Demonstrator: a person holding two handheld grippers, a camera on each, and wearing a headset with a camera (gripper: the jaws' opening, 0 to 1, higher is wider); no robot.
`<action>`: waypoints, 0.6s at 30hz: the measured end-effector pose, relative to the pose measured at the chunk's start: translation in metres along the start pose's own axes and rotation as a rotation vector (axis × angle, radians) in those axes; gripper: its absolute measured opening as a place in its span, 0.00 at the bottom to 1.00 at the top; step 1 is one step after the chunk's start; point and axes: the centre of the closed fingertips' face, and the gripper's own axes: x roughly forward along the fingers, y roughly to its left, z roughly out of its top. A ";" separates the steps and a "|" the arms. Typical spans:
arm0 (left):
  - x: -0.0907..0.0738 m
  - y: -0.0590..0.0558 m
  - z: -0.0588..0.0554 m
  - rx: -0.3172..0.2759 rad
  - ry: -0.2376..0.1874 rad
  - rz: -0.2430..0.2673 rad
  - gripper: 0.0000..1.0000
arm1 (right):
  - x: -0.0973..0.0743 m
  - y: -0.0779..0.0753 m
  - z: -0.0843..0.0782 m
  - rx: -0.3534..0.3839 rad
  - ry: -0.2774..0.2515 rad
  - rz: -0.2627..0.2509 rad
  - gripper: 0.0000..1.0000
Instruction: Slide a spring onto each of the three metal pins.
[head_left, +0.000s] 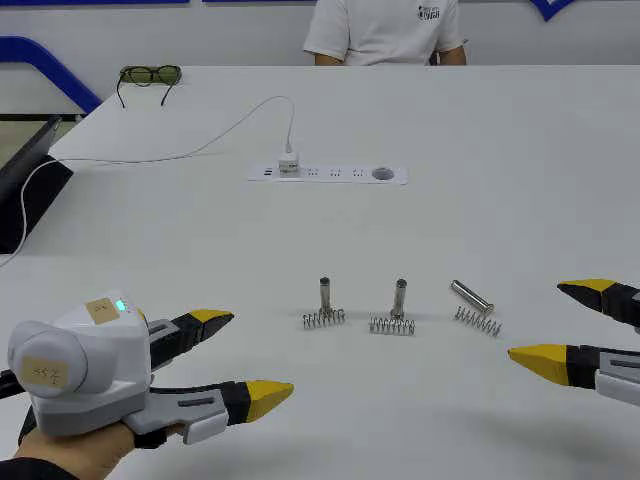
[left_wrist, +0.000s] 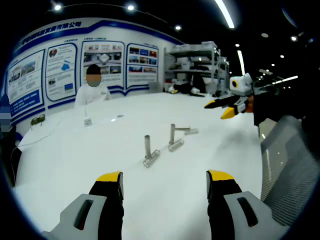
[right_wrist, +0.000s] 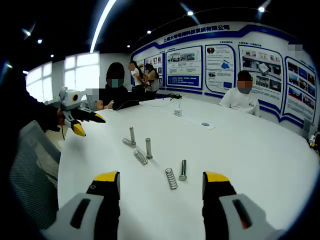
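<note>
Three metal pins stand in a row on the white table (head_left: 200, 230). The left pin (head_left: 325, 292) and middle pin (head_left: 400, 296) are upright; the right pin (head_left: 471, 296) lies on its side. A spring lies flat in front of each: left spring (head_left: 323, 319), middle spring (head_left: 392, 326), right spring (head_left: 477, 321). My left gripper (head_left: 243, 355) is open and empty, well left of the row. At the right edge my right gripper (head_left: 560, 322) is open too, just right of the lying pin. The left gripper view shows the pins (left_wrist: 148, 145) beyond its open gripper (left_wrist: 165, 180); the right gripper view shows the nearest spring (right_wrist: 171, 178).
A white power strip (head_left: 328, 173) with a plugged charger and a cable lies behind the pins. Dark glasses (head_left: 150, 74) rest at the far left corner. A person in a white shirt (head_left: 385, 30) sits at the far edge. More people (right_wrist: 116, 90) stand beyond the table.
</note>
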 end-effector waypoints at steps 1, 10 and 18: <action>0.000 0.000 0.000 0.000 0.000 0.000 0.69 | 0.000 0.000 0.000 0.001 0.000 0.000 0.68; 0.002 -0.003 -0.001 -0.001 0.007 0.001 0.68 | 0.001 -0.010 -0.002 0.001 0.015 -0.018 0.61; 0.003 -0.007 0.004 0.004 0.003 0.004 0.67 | 0.015 -0.020 0.005 -0.024 0.060 -0.027 0.52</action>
